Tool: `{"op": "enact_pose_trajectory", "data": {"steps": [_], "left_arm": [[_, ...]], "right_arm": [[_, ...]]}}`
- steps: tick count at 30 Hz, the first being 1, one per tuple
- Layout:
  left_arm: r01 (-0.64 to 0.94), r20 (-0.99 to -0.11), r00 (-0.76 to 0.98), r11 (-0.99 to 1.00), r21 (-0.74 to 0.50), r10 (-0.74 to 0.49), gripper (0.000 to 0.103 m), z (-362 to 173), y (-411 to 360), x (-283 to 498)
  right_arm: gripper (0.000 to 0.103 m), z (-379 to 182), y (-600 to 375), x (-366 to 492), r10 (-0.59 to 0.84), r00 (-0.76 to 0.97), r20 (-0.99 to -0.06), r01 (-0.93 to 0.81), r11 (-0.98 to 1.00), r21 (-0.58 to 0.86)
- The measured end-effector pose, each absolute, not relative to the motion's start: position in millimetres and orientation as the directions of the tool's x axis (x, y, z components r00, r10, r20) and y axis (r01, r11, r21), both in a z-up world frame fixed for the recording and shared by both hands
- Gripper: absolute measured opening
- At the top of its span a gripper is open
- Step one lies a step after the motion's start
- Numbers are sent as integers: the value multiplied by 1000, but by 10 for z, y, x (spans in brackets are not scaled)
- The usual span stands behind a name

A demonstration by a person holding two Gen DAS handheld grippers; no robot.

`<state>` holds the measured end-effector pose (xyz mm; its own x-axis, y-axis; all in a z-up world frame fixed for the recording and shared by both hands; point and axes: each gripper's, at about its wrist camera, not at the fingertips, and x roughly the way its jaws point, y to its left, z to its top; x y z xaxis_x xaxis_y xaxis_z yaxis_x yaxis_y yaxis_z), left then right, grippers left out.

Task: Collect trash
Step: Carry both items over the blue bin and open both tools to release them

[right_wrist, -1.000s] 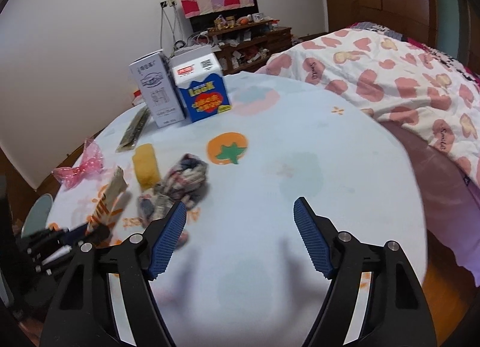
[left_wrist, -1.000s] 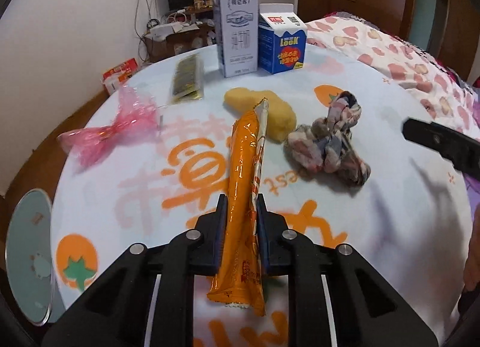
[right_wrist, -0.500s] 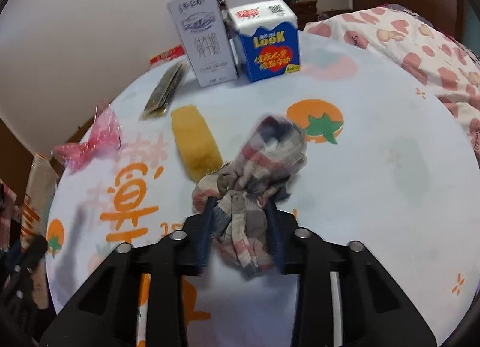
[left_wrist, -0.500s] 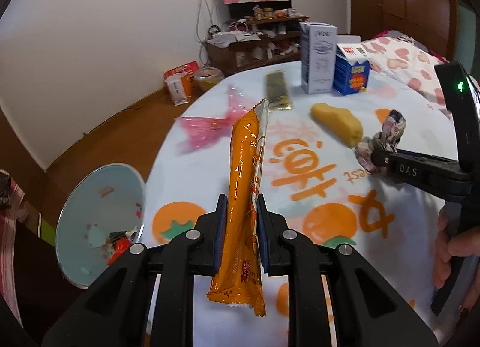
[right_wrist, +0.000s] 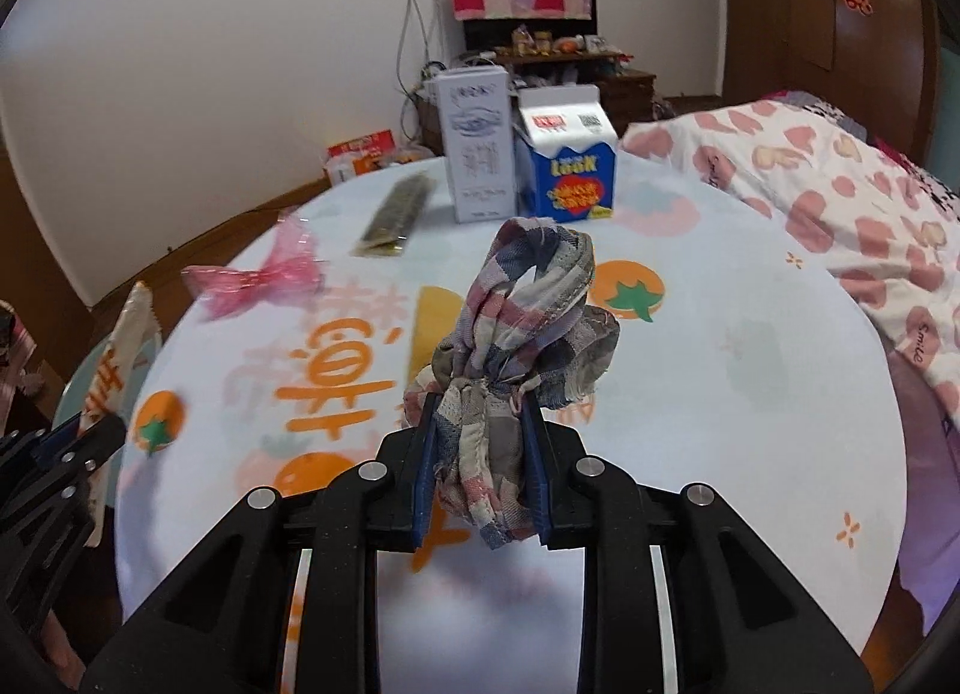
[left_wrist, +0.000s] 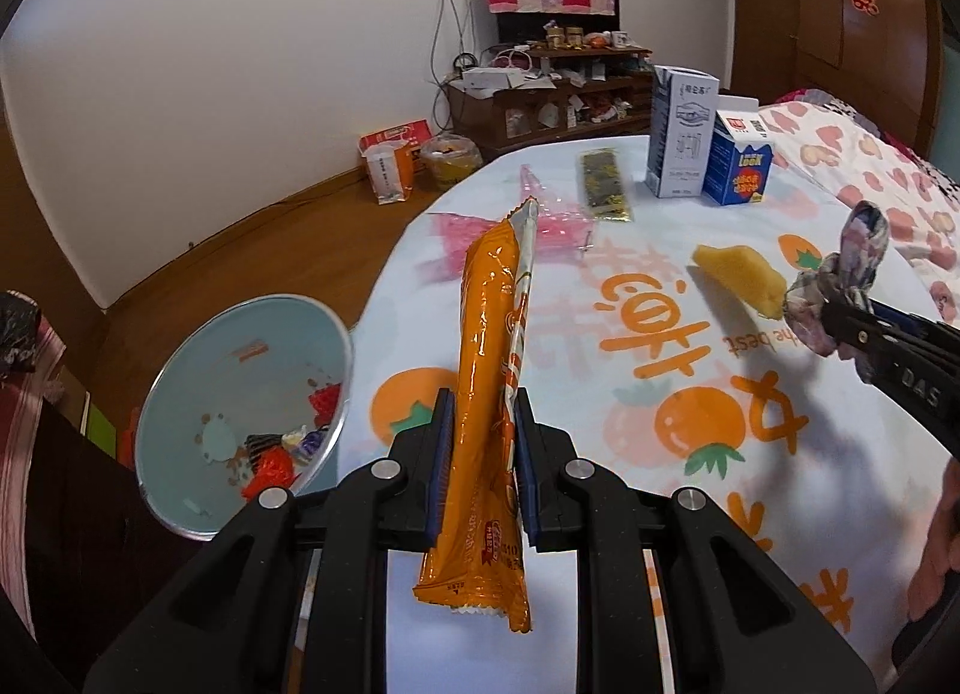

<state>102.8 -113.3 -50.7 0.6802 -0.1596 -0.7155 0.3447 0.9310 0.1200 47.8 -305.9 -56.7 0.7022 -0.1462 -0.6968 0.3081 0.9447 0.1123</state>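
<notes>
Round table point(left_wrist: 690, 514) under a fruit-print cloth, bed alongside. Left gripper point(left_wrist: 480, 457) clamps an upright orange wrapper point(left_wrist: 489, 346). Right gripper point(right_wrist: 480, 466) pinches a lifted plaid rag point(right_wrist: 516, 322). Only the left view shows the pale-blue bin point(left_wrist: 198, 388), below the table edge.

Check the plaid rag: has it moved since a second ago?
Yes. The plaid rag is off the table, shut in the right gripper, no longer lying beside the yellow sponge.
</notes>
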Motion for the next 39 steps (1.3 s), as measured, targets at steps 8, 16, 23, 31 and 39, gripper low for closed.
{"op": "enact_pose_trajectory", "data": {"steps": [8,16,23,31,39], "left_arm": [[320,-708,692,939,123,-143,20,-488,-964,952],[315,-704,693,943,106,-152,20,-468,-871,939],[318,-709,686,943,94,-161,20,-484,-847,938],[322,-712,683,943,91,-164,21,-488,-853,953],[313,-703,694,945,99,-156,22,-446,-798,950]], "right_arm": [[26,-479,-2733,413,-119,724,-679,240,967,85],[26,-344,-2611,348,-125,761,-637,209,976,58],[27,-318,-2809,382,-13,755,-655,138,981,139],[27,-313,-3123,356,63,760,-647,143,955,261],[27,-291,-3127,319,-122,731,-671,227,971,71]]}}
